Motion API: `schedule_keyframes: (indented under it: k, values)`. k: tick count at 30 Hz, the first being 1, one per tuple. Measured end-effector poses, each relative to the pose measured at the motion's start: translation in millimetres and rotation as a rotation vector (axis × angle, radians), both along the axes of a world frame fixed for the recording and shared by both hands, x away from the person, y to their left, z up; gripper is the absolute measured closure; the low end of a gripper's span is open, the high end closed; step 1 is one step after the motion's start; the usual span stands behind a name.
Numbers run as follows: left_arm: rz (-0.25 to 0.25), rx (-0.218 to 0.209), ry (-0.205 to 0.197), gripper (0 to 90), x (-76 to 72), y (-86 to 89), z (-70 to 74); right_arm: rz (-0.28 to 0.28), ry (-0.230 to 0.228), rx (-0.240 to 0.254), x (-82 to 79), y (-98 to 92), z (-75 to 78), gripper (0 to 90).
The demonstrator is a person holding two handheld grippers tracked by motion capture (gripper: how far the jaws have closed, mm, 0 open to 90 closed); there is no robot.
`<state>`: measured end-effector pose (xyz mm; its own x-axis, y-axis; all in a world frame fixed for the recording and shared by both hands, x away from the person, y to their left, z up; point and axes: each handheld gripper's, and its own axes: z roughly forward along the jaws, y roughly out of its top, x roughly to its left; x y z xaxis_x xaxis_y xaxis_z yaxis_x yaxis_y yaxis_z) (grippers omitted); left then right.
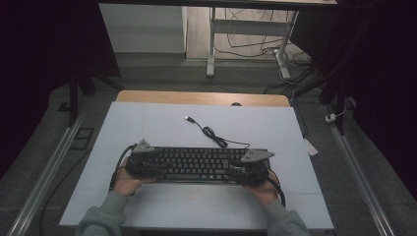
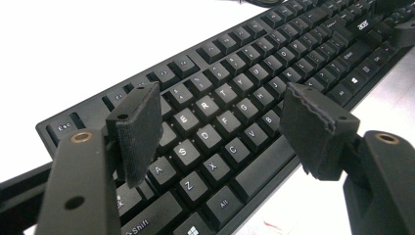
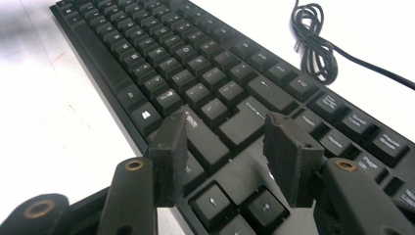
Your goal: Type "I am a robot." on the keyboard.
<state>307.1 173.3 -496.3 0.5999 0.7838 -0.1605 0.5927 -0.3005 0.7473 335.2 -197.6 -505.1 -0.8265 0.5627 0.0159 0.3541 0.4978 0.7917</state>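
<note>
Black and low, the keyboard (image 1: 196, 163) lies across the near middle of the white bench (image 1: 147, 118) in the high view, with the left gripper (image 1: 147, 164) at its left end and the right gripper (image 1: 246, 169) at its right end. Its cord (image 1: 212, 132) runs loose beyond its far edge, so a lift or slide could drag or snag it. The bench has bare room beyond the keyboard and on both sides; the near strip before the bench edge is narrower, so a pull that way could tip the keyboard off

In the left gripper view the fingers (image 2: 139, 129) stand apart above the letter keys, pressing on nothing I can see. Closing from here would likely catch keycaps rather than the frame

In the right gripper view the fingers (image 3: 171, 154) are also apart, over the keys above the arrow keys (image 3: 240, 205). An uneven grip at the two ends could twist the keyboard
</note>
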Motion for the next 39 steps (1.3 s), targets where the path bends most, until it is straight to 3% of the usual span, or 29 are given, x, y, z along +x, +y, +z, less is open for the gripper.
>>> schedule_keyframes:
  k: [21,27,33,39]
  values:
    - [-0.012,0.023,0.001,31.6,-0.3,-2.5,-1.1,0.042,-0.005,0.034,6.9,29.2,6.1,55.0]
    - [-0.013,0.025,0.001,31.5,-0.4,-2.6,-1.2,0.043,-0.003,0.034,10.1,36.4,5.6,66.7]
    - [-0.012,0.025,-0.001,31.3,-0.9,-3.1,-1.0,0.047,0.011,0.024,16.2,44.4,6.6,88.7]
    - [-0.012,0.026,-0.001,31.2,-1.1,-3.2,-1.0,0.058,0.011,0.003,22.0,61.8,6.3,89.7]
